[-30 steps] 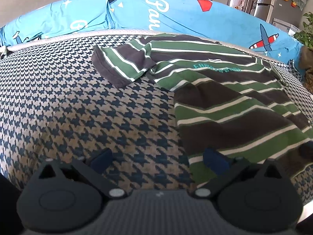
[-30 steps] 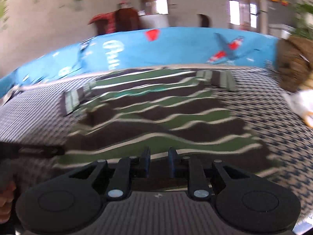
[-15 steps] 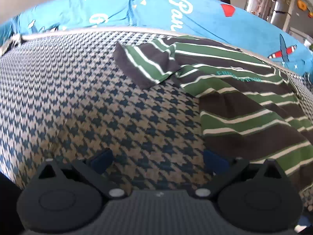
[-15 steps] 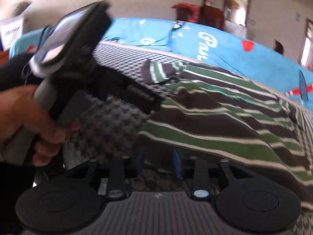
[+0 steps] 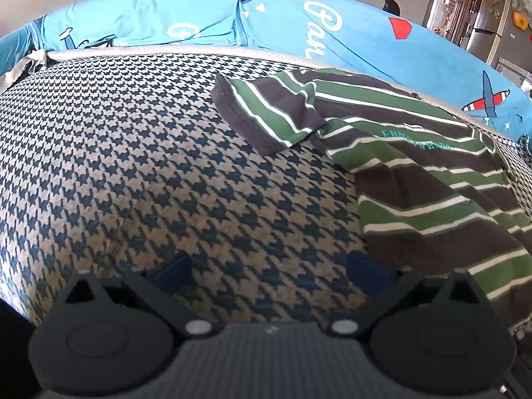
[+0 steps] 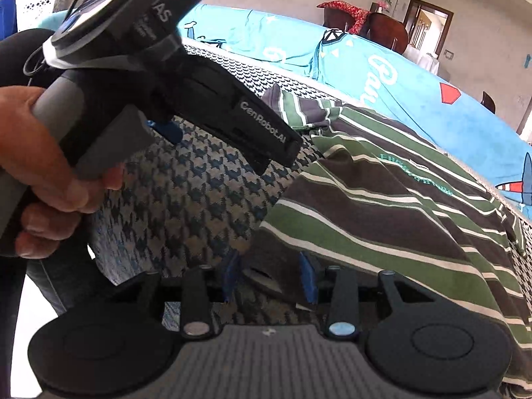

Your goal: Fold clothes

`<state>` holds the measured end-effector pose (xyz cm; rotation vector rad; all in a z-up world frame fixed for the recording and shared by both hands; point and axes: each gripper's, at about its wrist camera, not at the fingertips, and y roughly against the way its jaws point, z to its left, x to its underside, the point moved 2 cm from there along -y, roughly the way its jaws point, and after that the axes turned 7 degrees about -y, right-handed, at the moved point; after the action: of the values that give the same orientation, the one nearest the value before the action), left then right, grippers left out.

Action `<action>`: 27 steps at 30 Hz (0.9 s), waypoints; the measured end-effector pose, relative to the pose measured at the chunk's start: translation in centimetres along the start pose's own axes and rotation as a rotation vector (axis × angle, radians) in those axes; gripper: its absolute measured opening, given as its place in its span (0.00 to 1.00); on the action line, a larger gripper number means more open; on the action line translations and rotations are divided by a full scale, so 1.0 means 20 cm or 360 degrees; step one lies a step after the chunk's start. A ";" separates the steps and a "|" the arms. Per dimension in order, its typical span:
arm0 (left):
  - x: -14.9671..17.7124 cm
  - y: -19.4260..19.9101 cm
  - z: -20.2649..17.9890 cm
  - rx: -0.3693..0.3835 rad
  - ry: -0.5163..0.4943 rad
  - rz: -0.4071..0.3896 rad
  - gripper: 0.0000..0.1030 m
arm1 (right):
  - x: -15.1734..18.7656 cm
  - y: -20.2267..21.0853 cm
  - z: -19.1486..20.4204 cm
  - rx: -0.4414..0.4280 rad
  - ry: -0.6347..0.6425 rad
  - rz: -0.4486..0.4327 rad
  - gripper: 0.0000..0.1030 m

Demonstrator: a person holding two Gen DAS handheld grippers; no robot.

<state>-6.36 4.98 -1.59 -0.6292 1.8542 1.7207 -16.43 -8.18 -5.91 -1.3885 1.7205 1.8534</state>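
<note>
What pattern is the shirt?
The shirt has green and dark brown stripes split by thin white lines; the left wrist view shows it best.

Left gripper (image 5: 269, 271): sliding off the striped shirt (image 5: 432, 179); its wide-apart fingers, one of which was over the hem a second ago, are now both hanging over bare houndstooth cover (image 5: 133, 166).

Right gripper (image 6: 269, 277): swinging from the middle of the hem to the shirt's left corner, fingers now pinching the fabric there.

Shirt: its near left edge is lifting and bunching toward the right.

Hand (image 6: 43, 173): coming into the right wrist view, gripping the left gripper's handle.
</note>
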 end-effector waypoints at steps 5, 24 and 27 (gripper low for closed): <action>-0.01 0.02 0.03 -0.0024 0.0022 -0.0028 1.00 | -0.05 0.05 -0.07 -0.0183 -0.0164 -0.0064 0.07; -0.02 0.07 0.07 -0.0086 0.0069 -0.0064 1.00 | -0.12 0.17 -0.27 -0.0747 -0.0598 -0.0138 0.08; -0.02 0.06 0.07 -0.0084 0.0071 -0.0059 1.00 | -0.10 0.14 -0.31 -0.0554 -0.0630 -0.0119 0.09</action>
<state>-6.77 6.38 -0.37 -0.7243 1.8210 1.7498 -14.65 -13.59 -1.63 -1.0731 1.1821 2.2740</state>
